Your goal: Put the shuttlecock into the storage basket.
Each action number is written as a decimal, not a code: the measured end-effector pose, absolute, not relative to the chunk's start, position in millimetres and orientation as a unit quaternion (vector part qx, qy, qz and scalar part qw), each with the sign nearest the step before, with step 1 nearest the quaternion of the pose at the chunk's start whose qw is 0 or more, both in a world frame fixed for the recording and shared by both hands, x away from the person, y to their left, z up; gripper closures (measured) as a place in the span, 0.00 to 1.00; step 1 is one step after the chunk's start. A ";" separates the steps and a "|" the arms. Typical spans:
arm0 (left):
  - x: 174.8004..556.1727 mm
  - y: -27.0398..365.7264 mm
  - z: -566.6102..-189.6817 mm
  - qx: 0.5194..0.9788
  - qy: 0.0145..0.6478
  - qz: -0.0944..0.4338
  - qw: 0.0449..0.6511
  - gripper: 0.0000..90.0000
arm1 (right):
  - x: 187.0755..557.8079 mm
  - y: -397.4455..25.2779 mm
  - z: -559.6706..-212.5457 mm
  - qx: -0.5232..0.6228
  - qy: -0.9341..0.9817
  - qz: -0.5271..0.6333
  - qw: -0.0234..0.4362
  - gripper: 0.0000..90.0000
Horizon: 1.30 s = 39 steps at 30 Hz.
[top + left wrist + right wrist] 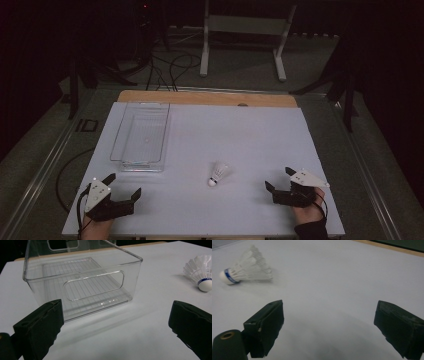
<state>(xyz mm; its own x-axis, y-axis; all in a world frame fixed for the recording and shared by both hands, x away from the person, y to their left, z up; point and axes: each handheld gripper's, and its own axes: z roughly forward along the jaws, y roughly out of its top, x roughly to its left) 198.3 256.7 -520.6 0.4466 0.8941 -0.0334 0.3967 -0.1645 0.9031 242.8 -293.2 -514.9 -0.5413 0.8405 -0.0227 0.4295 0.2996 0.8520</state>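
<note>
Both tools rest low on the bench.
Left tool (122,184) and right tool (279,179) gape wide, empty, flanking the shuttlecock (218,174).

Shuttlecock (218,174) on table (260,135), right of bin (141,136).

High cam overhead — gripper cams low, share shuttlecock (200,275).

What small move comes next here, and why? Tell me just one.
Probably swing the right gripper left toward the shuttlecock. Both grippers rest open on the white table, holding nothing; the shuttlecock lies on its side nearer the right one, apart from the clear bin, which stands empty.
</note>
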 end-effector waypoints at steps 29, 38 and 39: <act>199.1 249.6 -509.9 0.727 0.432 0.260 0.466 0.01 | 240.2 -296.0 -509.2 0.400 0.760 0.448 0.248 0.10; 197.6 240.5 -497.0 0.739 0.417 0.239 0.473 0.01 | 237.5 -295.6 -507.4 0.400 0.759 0.447 0.253 0.10; 198.0 240.2 -495.5 0.740 0.417 0.237 0.472 0.01 | 237.3 -295.4 -507.5 0.400 0.759 0.447 0.254 0.10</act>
